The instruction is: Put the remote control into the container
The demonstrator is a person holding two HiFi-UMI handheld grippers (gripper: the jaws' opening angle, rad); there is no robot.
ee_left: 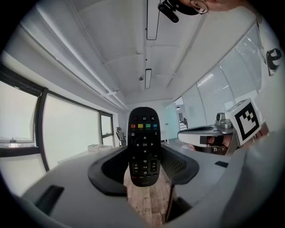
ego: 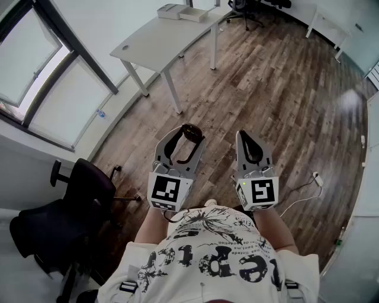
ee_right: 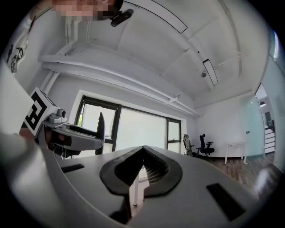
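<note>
A black remote control (ee_left: 143, 144) stands upright between the jaws of my left gripper (ee_left: 143, 168), buttons toward the camera, and the pads press on its lower sides. In the head view the remote (ego: 191, 131) sticks out past the left gripper (ego: 188, 139), which I hold level above the wooden floor. My right gripper (ego: 243, 137) is beside it on the right, its jaws closed to a point with nothing between them (ee_right: 142, 150). From the right gripper view the remote (ee_right: 100, 127) shows edge-on. I see no container that I can name.
A white desk (ego: 160, 41) with two flat white boxes (ego: 180, 12) stands ahead on the left. A black office chair (ego: 77, 201) is close at my left by the windows. More chairs (ego: 243, 9) stand far ahead. A white cable (ego: 308, 184) lies on the floor to the right.
</note>
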